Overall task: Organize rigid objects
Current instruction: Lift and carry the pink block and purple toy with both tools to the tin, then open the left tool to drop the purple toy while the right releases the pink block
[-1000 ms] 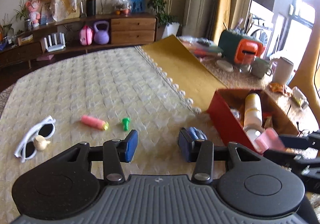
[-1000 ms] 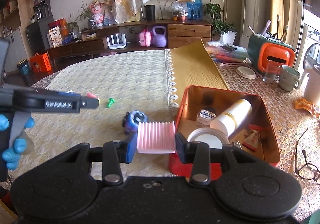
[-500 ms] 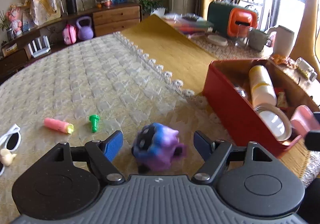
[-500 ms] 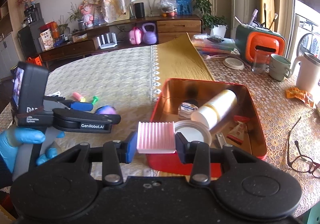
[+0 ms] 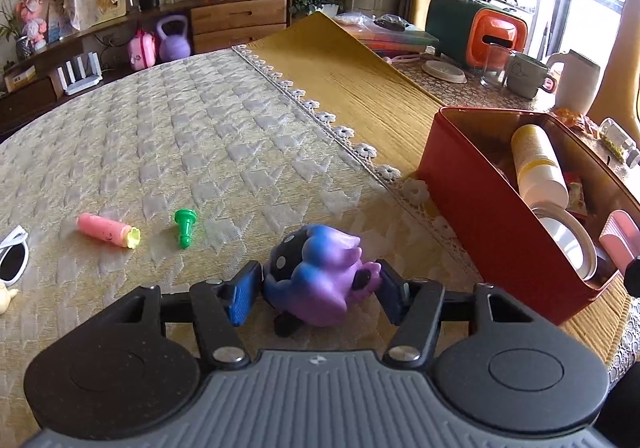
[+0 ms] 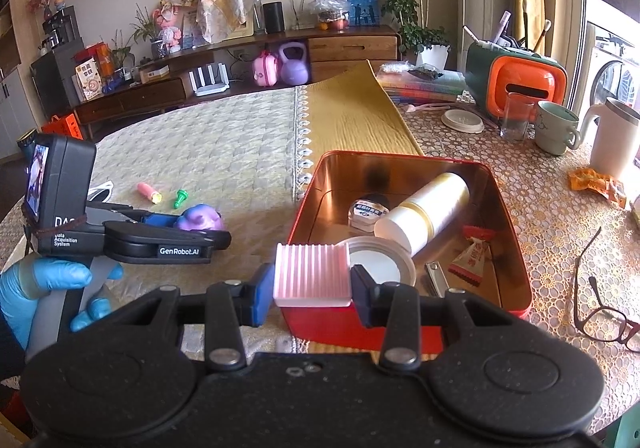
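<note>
L gripper (image 5: 316,290) has just been closing, jaws either side of the blue-purple rubbery toy figure (image 5: 320,284) that sits on the quilted beige tablecloth (image 5: 180,136). Both blue pads look on its flanks, so I read it as clamped, tho contact on the R pad is partly hidden by the toy's foot. Toy is lumpy and prob squashy: grip low and centred on the body, not the fins, then lift straight up before swinging over, else it rolls out.

R gripper (image 6: 312,280) is clenched on the pink ribbed plastic block (image 6: 310,274), hanging at the near wall of the red metal tin (image 6: 508,208). Clear the rim first, drop it in the free near-left corner; the round white lid (image 6: 378,262), white cylindrical bottle (image 6: 428,214) and nail clipper (image 6: 434,278) fill the rest.

Further out, left for later: green plastic peg (image 5: 185,226), pink tube w/ yellow tip (image 5: 108,235), white-framed sunglasses (image 5: 12,258) at the far left edge.
</note>
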Tool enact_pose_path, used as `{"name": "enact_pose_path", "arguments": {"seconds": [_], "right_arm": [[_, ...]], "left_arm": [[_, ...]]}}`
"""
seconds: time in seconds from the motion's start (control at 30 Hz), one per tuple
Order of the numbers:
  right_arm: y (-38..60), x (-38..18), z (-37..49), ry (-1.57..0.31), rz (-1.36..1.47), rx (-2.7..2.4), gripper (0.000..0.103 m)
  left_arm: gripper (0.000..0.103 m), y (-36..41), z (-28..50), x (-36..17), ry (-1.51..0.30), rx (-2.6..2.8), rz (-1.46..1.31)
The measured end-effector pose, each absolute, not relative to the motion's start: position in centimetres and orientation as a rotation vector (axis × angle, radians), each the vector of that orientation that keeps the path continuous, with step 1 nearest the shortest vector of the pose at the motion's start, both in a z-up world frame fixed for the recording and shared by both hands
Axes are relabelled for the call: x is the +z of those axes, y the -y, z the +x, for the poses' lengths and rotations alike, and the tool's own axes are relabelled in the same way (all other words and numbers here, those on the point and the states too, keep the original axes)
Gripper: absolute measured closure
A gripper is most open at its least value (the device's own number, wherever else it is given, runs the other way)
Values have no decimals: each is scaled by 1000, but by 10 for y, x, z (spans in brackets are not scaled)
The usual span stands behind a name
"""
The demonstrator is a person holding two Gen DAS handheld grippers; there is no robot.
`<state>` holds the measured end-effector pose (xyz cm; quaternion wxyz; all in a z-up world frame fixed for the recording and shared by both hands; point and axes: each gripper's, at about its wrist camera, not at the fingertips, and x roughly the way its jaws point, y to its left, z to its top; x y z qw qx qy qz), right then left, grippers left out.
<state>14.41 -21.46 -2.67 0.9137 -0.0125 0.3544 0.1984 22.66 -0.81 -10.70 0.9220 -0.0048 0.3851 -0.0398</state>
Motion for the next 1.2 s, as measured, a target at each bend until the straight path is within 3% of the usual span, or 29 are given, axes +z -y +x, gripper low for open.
{"name": "enact_pose_path", "arguments": {"seconds": [0.73, 1.2], "right_arm": [[248, -13, 139, -684, -15, 363, 63], [290, -23, 153, -699, -9, 305, 63]], "left_arm": [[43, 58, 212, -29, -745, -204, -76], [43, 129, 251, -26, -753, -282, 16]]}}
